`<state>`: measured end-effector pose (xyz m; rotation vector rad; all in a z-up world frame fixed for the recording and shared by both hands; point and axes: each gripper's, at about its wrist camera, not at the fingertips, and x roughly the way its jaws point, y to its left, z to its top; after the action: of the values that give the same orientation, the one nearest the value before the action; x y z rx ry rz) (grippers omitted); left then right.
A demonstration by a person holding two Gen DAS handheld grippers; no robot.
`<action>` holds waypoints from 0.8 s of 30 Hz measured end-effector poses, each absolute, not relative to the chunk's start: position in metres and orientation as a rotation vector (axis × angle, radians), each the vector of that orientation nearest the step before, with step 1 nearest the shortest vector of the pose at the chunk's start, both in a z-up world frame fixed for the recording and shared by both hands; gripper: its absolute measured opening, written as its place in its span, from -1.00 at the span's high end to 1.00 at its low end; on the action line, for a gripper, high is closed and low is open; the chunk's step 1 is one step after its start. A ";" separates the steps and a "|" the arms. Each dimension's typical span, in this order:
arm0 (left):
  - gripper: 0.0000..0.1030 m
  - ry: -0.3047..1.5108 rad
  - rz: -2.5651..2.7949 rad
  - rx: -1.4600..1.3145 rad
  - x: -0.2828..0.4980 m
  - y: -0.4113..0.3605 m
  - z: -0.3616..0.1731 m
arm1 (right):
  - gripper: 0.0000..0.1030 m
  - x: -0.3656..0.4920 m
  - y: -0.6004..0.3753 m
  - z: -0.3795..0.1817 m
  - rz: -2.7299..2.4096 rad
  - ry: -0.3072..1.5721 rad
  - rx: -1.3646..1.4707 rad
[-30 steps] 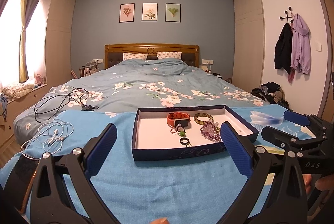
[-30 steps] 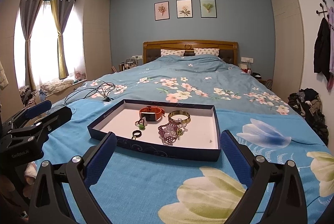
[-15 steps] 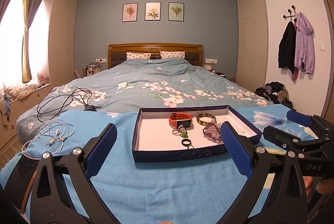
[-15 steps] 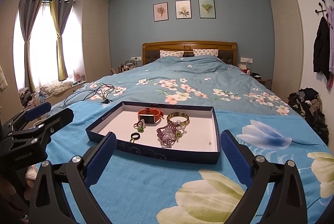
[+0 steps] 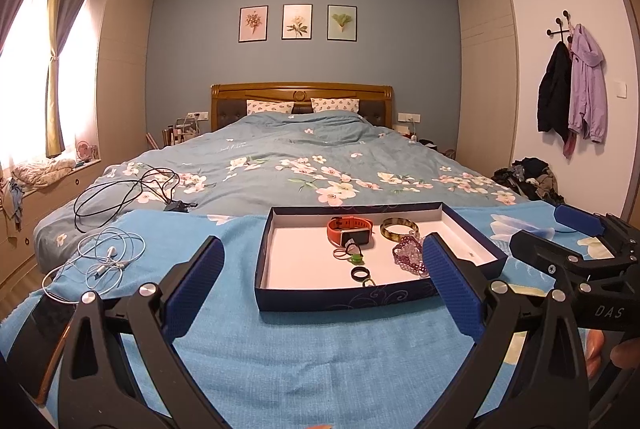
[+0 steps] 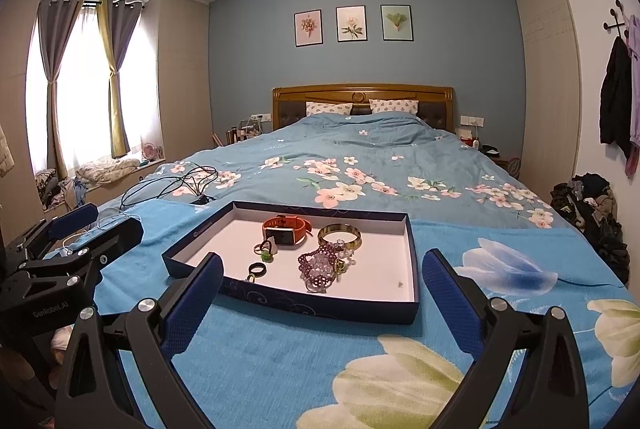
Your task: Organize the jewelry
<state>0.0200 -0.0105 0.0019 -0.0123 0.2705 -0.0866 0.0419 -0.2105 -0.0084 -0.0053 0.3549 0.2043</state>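
A dark blue box lid [image 5: 344, 299] [image 6: 304, 303] with a white inside lies on the blue blanket. In it are an orange watch [image 5: 349, 230] [image 6: 286, 227], a gold bangle [image 5: 399, 229] [image 6: 339, 235], a purple bead bracelet [image 5: 408, 255] [image 6: 318, 267], a black ring [image 5: 359, 273] [image 6: 256, 269] and a green piece [image 5: 356, 259] [image 6: 267, 256]. My left gripper [image 5: 324, 279] is open and empty, short of the box. My right gripper [image 6: 322, 287] is open and empty, also short of the box.
White earphones [image 5: 108, 255] and a black cable [image 5: 128, 189] lie on the bed to the left. A phone [image 5: 40, 341] lies at the near left edge. Clothes are piled on the floor at the right [image 6: 592, 205].
Both views have shifted a little, as both grippers rose and tilted slightly. The jaws stay open. The box and jewelry have not moved.
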 end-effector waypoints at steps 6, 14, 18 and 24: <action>-0.89 0.269 -0.083 -0.013 0.021 -0.011 0.001 | -0.87 0.044 -0.210 -0.009 0.205 0.355 -0.009; -0.89 0.260 -0.083 -0.018 0.019 -0.009 0.002 | -0.87 0.044 -0.210 -0.009 0.208 0.352 -0.007; -0.89 0.262 -0.083 -0.016 0.019 -0.010 0.003 | -0.87 0.044 -0.210 -0.010 0.209 0.352 -0.005; -0.89 0.260 -0.081 -0.013 0.020 -0.011 0.002 | -0.87 0.045 -0.211 -0.009 0.208 0.351 -0.003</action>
<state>0.0201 -0.0110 0.0021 -0.0129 0.2597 -0.0814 0.0453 -0.2113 -0.0092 -0.0034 0.3513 0.2075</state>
